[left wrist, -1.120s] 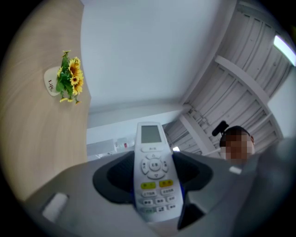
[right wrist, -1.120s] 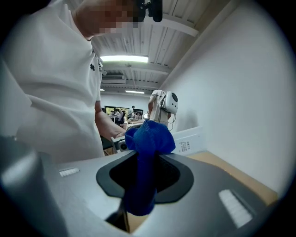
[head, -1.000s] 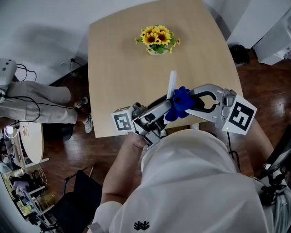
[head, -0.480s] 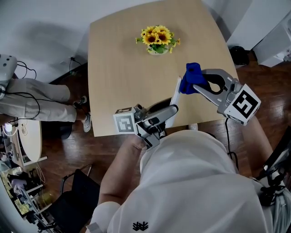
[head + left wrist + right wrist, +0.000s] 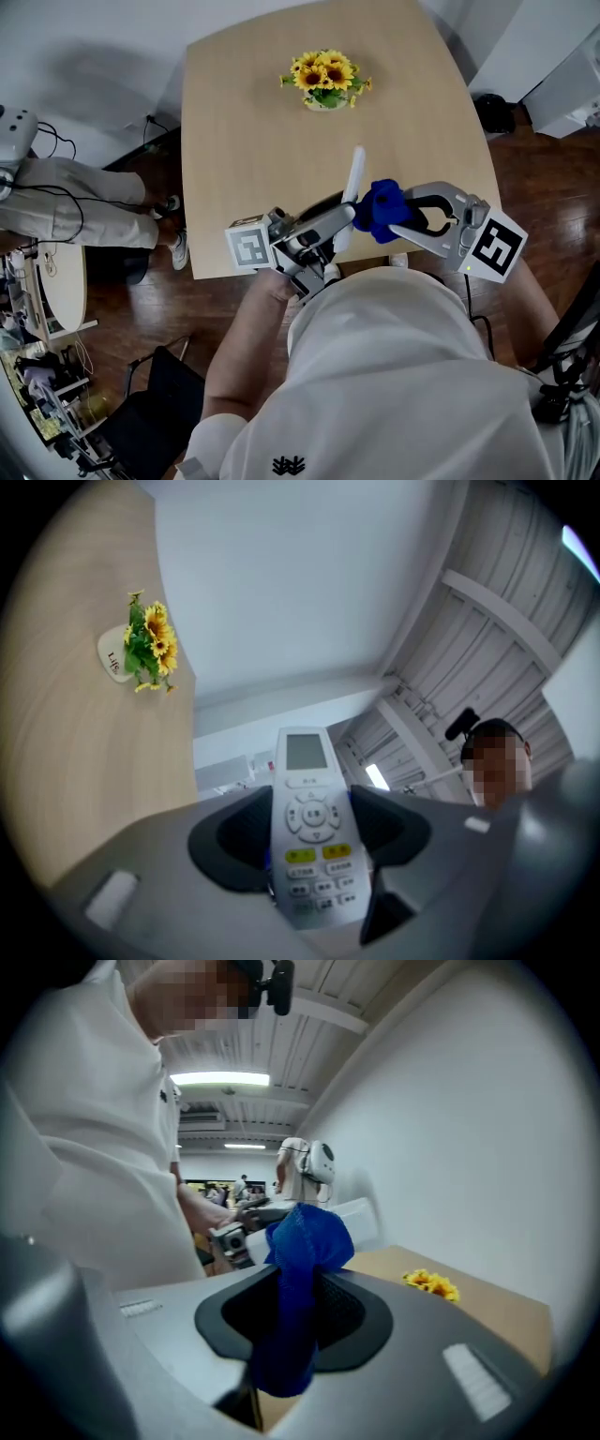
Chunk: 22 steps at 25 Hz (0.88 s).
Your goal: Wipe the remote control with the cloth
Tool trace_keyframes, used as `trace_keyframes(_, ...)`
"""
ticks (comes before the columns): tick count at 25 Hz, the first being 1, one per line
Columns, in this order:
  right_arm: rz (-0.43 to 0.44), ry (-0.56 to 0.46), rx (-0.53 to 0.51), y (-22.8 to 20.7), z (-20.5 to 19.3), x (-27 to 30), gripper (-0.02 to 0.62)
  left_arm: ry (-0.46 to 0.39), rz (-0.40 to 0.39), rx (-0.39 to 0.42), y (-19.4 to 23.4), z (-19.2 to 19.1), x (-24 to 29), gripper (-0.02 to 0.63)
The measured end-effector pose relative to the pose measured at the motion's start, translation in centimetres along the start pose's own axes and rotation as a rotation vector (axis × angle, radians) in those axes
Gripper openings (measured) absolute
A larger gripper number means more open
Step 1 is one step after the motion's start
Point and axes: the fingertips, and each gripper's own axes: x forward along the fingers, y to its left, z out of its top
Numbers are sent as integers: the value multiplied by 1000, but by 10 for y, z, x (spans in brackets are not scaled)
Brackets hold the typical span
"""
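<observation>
A white remote control (image 5: pixel 352 178) (image 5: pixel 313 829) with a small screen and yellow buttons sticks up from my left gripper (image 5: pixel 343 218) (image 5: pixel 311 832), which is shut on its lower half above the table's near edge. My right gripper (image 5: pixel 389 217) (image 5: pixel 302 1316) is shut on a bunched blue cloth (image 5: pixel 379 208) (image 5: pixel 302 1283). In the head view the cloth sits against the remote's right side, just above the left jaws. In the right gripper view the cloth hides most of the remote (image 5: pixel 352 1221).
A wooden table (image 5: pixel 244 131) carries a small pot of sunflowers (image 5: pixel 324 82) (image 5: pixel 145 647) (image 5: pixel 431 1283) at its far side. A seated person's legs (image 5: pixel 75 211) are to the left. Dark wooden floor (image 5: pixel 525 169) surrounds the table.
My right gripper with the cloth swung up and right away from the remote, then came back down and left against it. The left gripper tilted the remote slightly and returned.
</observation>
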Motion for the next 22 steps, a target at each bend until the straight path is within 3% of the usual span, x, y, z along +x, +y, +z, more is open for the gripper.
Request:
trace_keyframes(3,169,51,-64,46,-8,15,95,-9,-5,9,-2,5,2,281)
trace_keyframes(6,219,66,-105,59,-10,26,95,-7,-19,0,-9,5,9,281)
trace_keyframes(14,108,17,-122,13,-1,21,95,22,-10,-11,-3,-5,-1,281)
trace_keyframes(22,-104,16,7,-44,-2,-2,95,67,-2,-21,-1,-28,-1,281)
